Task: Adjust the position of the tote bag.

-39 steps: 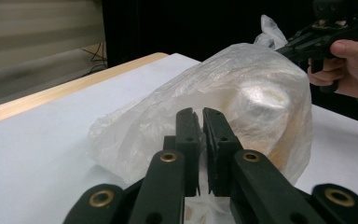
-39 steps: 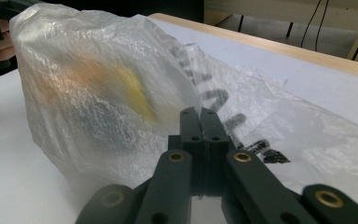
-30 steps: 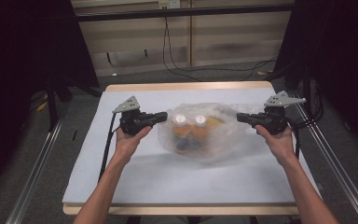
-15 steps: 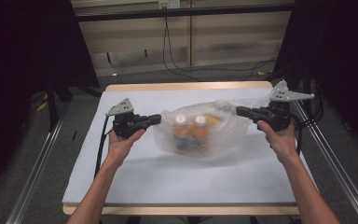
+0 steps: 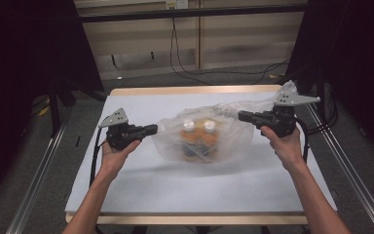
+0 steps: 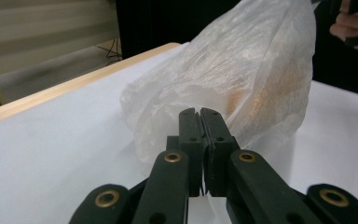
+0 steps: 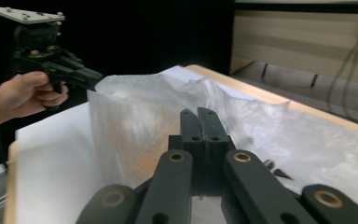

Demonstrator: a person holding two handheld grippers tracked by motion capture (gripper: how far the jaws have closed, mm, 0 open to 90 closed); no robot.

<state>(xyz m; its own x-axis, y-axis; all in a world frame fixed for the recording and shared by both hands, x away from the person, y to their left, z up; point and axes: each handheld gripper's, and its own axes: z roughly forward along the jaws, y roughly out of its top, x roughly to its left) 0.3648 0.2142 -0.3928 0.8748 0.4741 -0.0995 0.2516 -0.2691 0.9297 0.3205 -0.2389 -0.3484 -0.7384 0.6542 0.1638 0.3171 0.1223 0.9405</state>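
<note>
Clear bag point(image 5: 209, 134) stretched between left claw point(image 5: 152, 128), right claw point(image 5: 242, 116), white-capped bottles point(image 5: 198, 132) inside

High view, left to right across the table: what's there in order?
Left hand-held gripper → clear plastic bag holding two white-capped bottles, first white cap then second white cap → right hand-held gripper. Both grippers are shut on the bag's edges.

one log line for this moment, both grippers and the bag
left gripper: shut on bag | right gripper: shut on bag | bag: clear plastic, stretched between grippers over table | contents: two white-capped bottles
</note>
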